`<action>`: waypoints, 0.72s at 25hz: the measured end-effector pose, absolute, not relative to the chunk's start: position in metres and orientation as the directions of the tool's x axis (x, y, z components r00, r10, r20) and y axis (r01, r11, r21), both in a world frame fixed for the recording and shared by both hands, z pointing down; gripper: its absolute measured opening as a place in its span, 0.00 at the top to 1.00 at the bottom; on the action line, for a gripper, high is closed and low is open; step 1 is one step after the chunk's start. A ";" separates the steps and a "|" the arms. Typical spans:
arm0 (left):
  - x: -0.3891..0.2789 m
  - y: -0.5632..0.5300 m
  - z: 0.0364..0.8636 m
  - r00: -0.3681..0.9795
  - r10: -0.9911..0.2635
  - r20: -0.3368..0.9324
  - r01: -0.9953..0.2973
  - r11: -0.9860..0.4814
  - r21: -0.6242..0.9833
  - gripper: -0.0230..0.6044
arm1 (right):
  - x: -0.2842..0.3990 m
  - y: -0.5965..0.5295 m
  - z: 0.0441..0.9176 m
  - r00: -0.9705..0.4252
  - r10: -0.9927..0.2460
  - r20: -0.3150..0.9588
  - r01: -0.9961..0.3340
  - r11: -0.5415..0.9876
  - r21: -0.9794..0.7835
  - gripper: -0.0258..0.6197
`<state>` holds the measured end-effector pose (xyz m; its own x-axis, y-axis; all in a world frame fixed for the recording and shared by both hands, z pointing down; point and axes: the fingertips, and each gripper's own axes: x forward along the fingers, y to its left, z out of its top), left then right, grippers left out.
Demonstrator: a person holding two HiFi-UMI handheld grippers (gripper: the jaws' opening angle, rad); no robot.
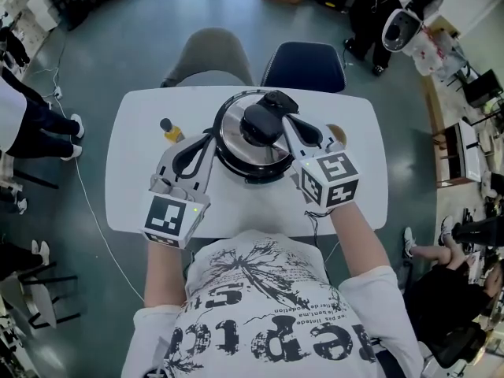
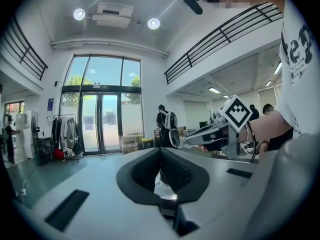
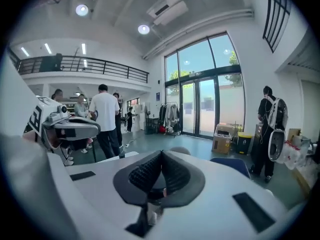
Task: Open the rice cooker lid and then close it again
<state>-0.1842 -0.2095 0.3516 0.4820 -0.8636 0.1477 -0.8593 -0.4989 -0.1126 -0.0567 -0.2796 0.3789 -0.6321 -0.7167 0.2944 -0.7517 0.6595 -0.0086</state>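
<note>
Rice cooker [image 1: 246,170] sits mid-desk [image 1: 134,172]. Steel lid [image 1: 232,138] lies on it, black knob [image 1: 258,124] on top. My left tongs [image 1: 211,138] are pressed together, tips at cooker's left side. My right tongs [image 1: 277,101] are also together, reaching over knob to lid's far edge. Small yellow thing [image 1: 171,134] left of cooker.

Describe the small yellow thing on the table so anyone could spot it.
Find the white table with the steel-lidded rice cooker at its centre. Just left of the cooker in the head view stands a small yellow object with a dark round top, the table's only yellow item.
</note>
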 end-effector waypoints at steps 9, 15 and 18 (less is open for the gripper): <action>-0.170 -0.204 0.353 0.481 -0.863 0.154 -0.862 -0.498 -0.096 0.94 | -0.033 -0.244 0.361 -0.644 -0.755 0.122 -0.762 0.648 -0.015 0.94; -0.156 -0.204 0.353 0.486 -0.860 0.156 -0.858 -0.504 -0.100 0.94 | -0.011 -0.241 0.358 -0.633 -0.767 0.107 -0.774 0.632 -0.049 0.94; -0.152 -0.203 0.348 0.485 -0.861 0.153 -0.859 -0.502 -0.103 0.94 | -0.004 -0.239 0.357 -0.633 -0.763 0.131 -0.772 0.635 -0.034 0.94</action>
<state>-0.1518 -0.2025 0.3477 0.4849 -0.8611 0.1529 -0.8588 -0.5019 -0.1028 -0.0039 -0.2389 0.3566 -0.6329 -0.7631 0.1307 -0.7722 0.6345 -0.0342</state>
